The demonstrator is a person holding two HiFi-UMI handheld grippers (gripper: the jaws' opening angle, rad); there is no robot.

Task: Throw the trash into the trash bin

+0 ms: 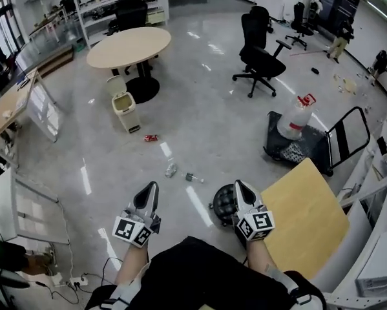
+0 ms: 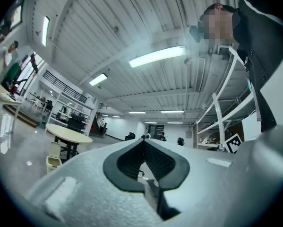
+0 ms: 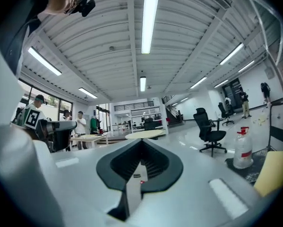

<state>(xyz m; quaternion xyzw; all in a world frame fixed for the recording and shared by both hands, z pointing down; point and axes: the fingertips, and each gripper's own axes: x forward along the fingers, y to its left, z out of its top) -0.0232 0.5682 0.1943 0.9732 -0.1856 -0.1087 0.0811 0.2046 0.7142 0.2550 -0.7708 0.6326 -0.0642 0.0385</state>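
Observation:
Three bits of trash lie on the glossy floor ahead of me: a red can [image 1: 151, 137], a crushed clear bottle [image 1: 171, 170] and a small scrap [image 1: 193, 177]. The cream trash bin [image 1: 125, 108] stands beyond them beside the round table, its lid tipped up; it also shows small in the left gripper view [image 2: 53, 157]. My left gripper [image 1: 154, 185] [image 2: 142, 141] and right gripper [image 1: 238, 183] [image 3: 141, 141] are held side by side at waist height, pointing roughly level, well short of the trash. Both pairs of jaws meet at the tips with nothing between them.
A round wooden table [image 1: 130, 46] stands behind the bin. A black office chair [image 1: 261, 57] is at the back right. A black cart [image 1: 348, 137] carries a water jug [image 1: 295, 117]. A yellow board [image 1: 306, 215] and a black round object [image 1: 223, 202] sit near my right gripper.

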